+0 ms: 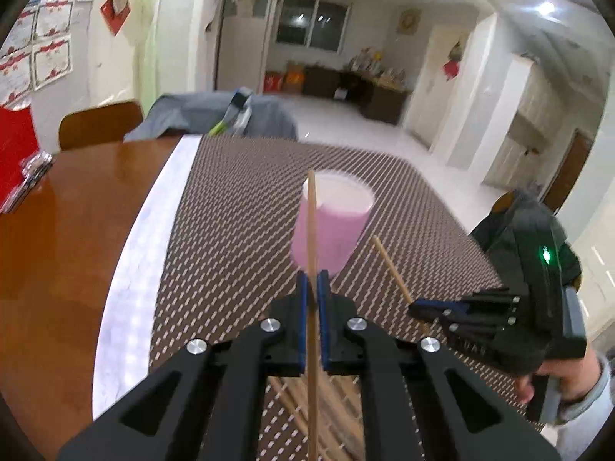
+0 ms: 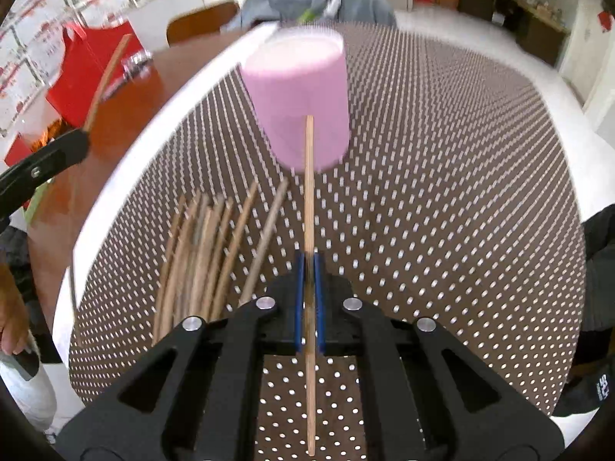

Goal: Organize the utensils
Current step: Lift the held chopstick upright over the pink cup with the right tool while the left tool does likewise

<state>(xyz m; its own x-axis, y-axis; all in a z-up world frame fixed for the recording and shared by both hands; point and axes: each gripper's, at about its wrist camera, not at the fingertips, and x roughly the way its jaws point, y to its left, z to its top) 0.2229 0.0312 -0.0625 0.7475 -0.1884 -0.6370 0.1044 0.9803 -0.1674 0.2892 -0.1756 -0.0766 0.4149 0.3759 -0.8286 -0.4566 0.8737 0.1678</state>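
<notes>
A pink cup point(image 1: 331, 223) point(image 2: 301, 98) stands upright on the brown dotted mat point(image 1: 238, 211) point(image 2: 442, 192). My left gripper point(image 1: 313, 280) is shut on a wooden chopstick point(image 1: 311, 230) that points up in front of the cup. My right gripper point(image 2: 308, 265) is shut on another chopstick point(image 2: 308, 192), its tip just before the cup. In the left wrist view the right gripper point(image 1: 419, 309) shows at the right with its chopstick point(image 1: 390, 269) slanting up. In the right wrist view the left gripper point(image 2: 82, 140) shows at the left with its chopstick point(image 2: 107, 77). Several loose chopsticks point(image 2: 207, 253) lie on the mat.
The mat lies on a white cloth point(image 1: 130, 288) over a brown wooden table point(image 1: 57, 249). A red bag point(image 2: 84, 77) stands at the table's left side. A wooden chair point(image 1: 100, 123) and a grey cloth heap point(image 1: 215, 115) are beyond the far edge.
</notes>
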